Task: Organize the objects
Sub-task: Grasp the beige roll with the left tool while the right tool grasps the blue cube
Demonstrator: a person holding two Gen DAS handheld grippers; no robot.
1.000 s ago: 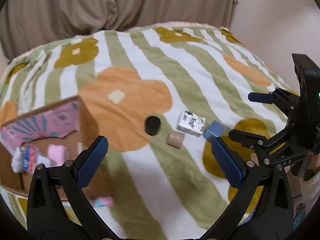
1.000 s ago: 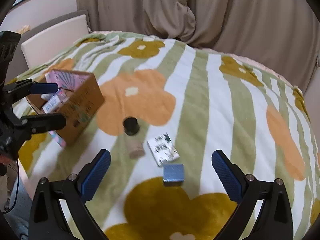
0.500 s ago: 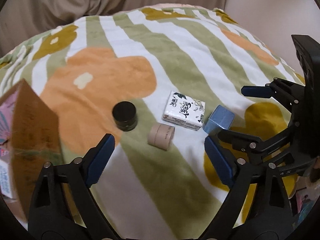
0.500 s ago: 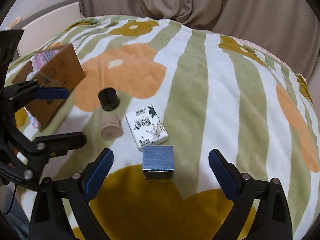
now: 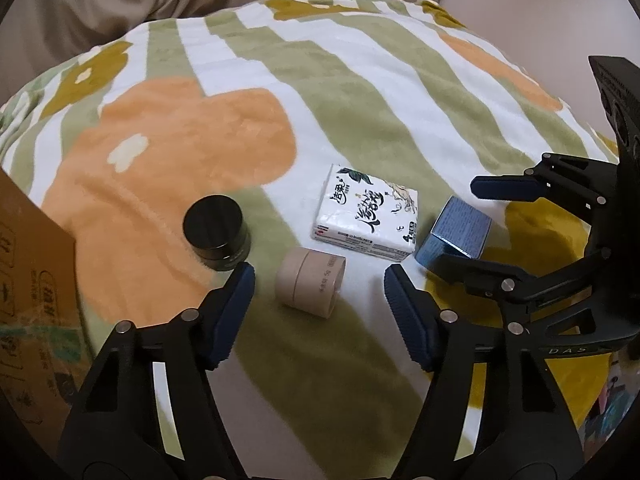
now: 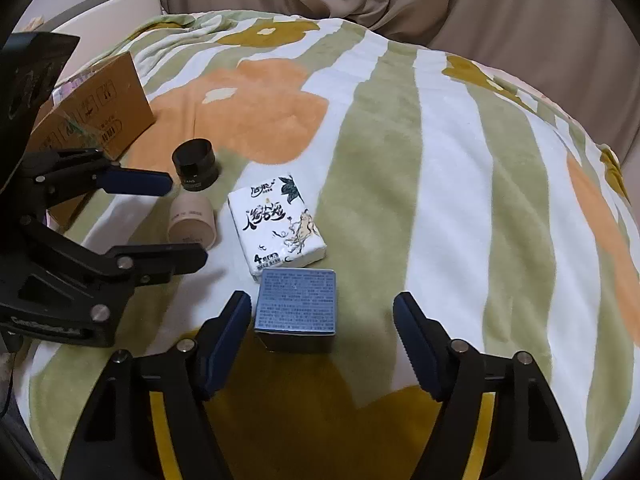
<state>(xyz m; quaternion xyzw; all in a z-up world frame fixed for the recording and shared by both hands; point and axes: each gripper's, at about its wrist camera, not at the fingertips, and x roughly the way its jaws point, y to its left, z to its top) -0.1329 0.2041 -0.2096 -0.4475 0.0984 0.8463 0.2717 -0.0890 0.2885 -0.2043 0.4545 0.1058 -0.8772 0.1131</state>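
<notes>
While tan tube (image 5: 311,288) lies sideways, cap leftward | left tool (image 5: 319,304) closing, untouched | right tool (image 6: 322,334) closing beside blue box (image 6: 295,307)

A flower-patterned striped bed blanket (image 6: 440,184) carries a black jar (image 5: 216,233), beige tube (image 5: 311,287), tissue pack (image 5: 366,212), blue box (image 6: 296,304) and cardboard box (image 6: 102,114).

Fleecy cloth blanket (image 5: 360,92); glossy black jar (image 5: 216,233); matt cardboard box (image 6: 100,112)

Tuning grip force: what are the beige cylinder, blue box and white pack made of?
Beige cylinder: looks like matte paperboard, with a seam ring and printed text. Blue box: probably thin card, slight sheen, sharp folded edges. White pack: glossy plastic wrap, seemingly soft tissues inside.
</notes>
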